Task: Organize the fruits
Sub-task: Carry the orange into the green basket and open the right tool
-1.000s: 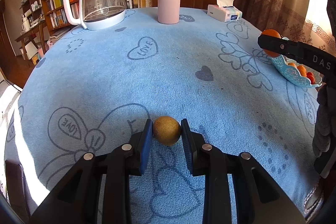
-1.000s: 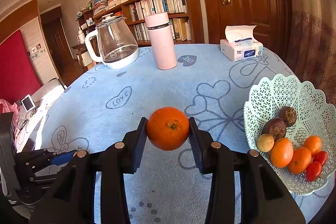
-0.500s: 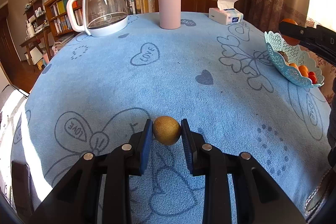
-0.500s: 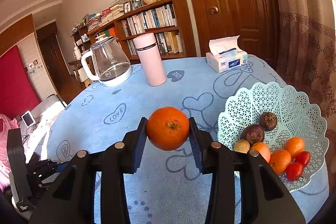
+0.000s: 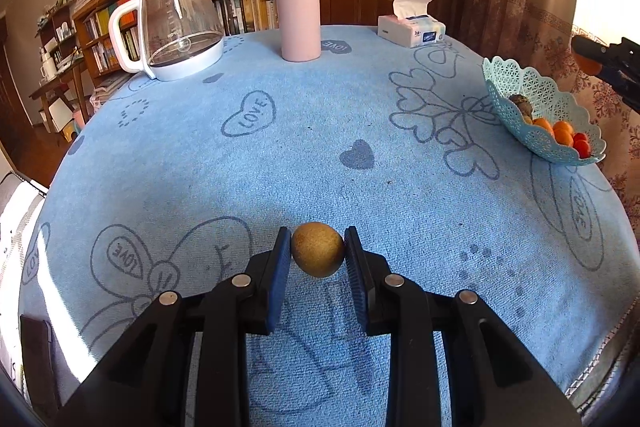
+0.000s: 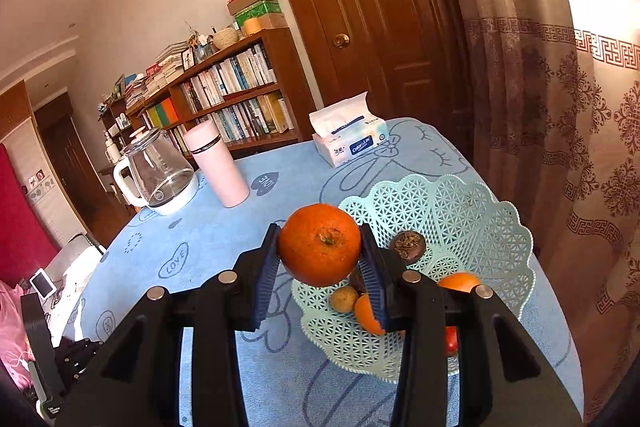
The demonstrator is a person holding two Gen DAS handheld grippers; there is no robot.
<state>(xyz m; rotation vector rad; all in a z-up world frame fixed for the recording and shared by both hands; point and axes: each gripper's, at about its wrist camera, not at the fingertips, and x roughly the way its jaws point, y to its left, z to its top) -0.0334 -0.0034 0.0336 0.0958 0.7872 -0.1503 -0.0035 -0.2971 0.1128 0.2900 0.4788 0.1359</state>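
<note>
The right tool (image 6: 320, 255), clamped on a round bright-orange orange (image 6: 319, 250), has swung from over the blue heart-printed tabletop (image 5: 280, 163) to the near rim of the pale-green lattice plastic basket (image 6: 460, 203) (several fruits already lie inside), so a drop looks close. The left tool (image 5: 317, 251) has barely moved, pinching a small brown, rough-skinned fruit (image 5: 317, 249) just above the cloth.
</note>
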